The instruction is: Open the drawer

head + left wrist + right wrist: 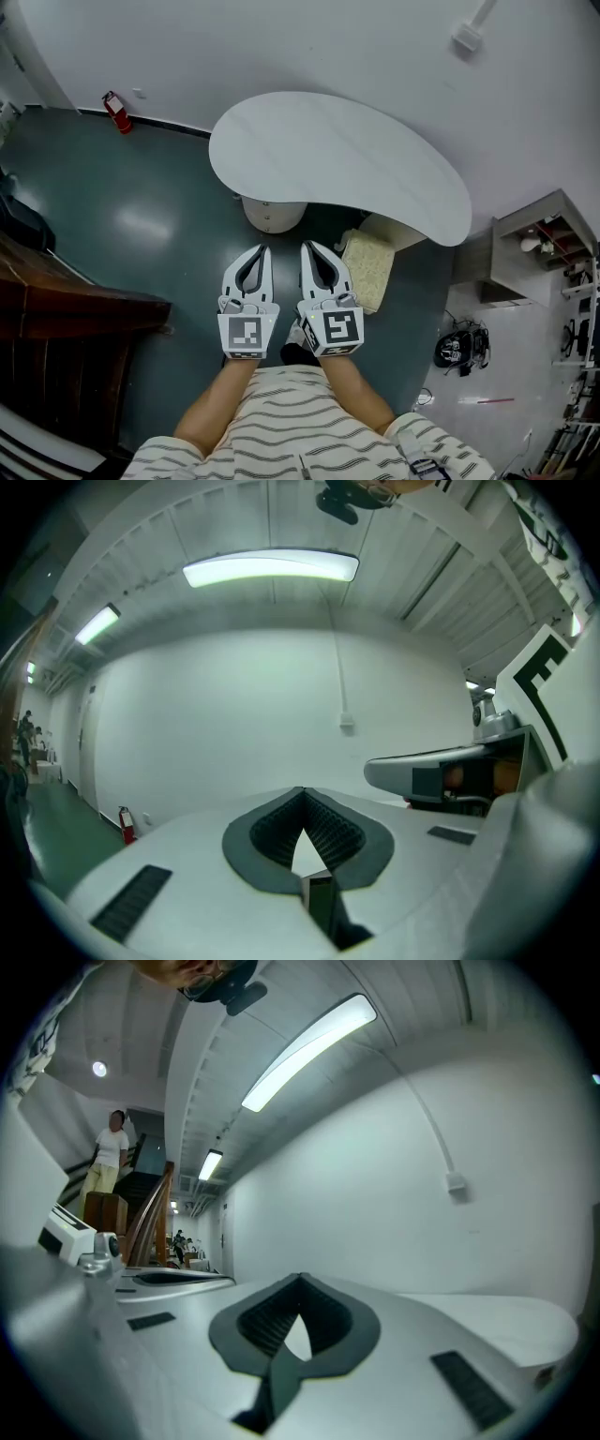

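Left tongs [265,249] and right tongs [307,247]: closed, empty. Cabinet [367,270] at two o'clock under table [337,159]; drawer handle unseen, probably rigid, light pull.

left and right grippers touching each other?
Apart. Head view shows dark floor between the left gripper and the right gripper, side by side.

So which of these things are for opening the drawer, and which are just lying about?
For the job:
- left gripper and right gripper, both shut and empty
- no drawer shows clearly; the pale box under the table may hold it

Lying about:
- table
- fire extinguisher
- dark wood furniture
- shelf
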`<state>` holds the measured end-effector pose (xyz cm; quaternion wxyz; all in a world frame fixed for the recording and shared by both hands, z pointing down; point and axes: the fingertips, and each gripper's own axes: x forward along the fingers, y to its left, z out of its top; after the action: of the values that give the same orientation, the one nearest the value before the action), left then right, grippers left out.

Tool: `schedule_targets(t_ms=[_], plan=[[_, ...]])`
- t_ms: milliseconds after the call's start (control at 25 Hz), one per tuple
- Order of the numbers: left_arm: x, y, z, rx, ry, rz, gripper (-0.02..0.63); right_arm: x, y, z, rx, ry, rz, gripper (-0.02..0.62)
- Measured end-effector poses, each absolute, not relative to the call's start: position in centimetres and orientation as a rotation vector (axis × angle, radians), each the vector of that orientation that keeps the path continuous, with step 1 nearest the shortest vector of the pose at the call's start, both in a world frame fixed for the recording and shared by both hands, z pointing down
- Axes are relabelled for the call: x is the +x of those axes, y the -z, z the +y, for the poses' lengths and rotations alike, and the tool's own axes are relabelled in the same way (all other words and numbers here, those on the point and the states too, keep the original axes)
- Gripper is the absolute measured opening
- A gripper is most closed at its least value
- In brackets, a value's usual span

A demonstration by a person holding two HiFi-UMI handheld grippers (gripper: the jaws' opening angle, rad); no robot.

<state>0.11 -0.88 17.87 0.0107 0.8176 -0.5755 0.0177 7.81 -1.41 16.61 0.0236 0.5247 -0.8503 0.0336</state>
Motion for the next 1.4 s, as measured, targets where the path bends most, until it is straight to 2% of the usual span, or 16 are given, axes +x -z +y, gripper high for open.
schedule_targets(t_ms=[440, 920, 1400], plan=[[2.1, -22.2, -6.0, 2.46, -0.074, -1.815, 0.0, 9.3, -22.0, -7.0, 1.537, -0.18, -2.657, 0.014], [-0.5, -32.6, -11.9, 2.432, -0.117, -1.742, 0.0, 6.2, -31.5, -12.3, 1.592, -0.239, -2.593, 0.014], [-1.7, -42.8, -15.2, 2.392, -0.132, -1.723, 0.0, 6.1, -40.8, -15.0, 1.656, -0.295, -2.545, 0.014]])
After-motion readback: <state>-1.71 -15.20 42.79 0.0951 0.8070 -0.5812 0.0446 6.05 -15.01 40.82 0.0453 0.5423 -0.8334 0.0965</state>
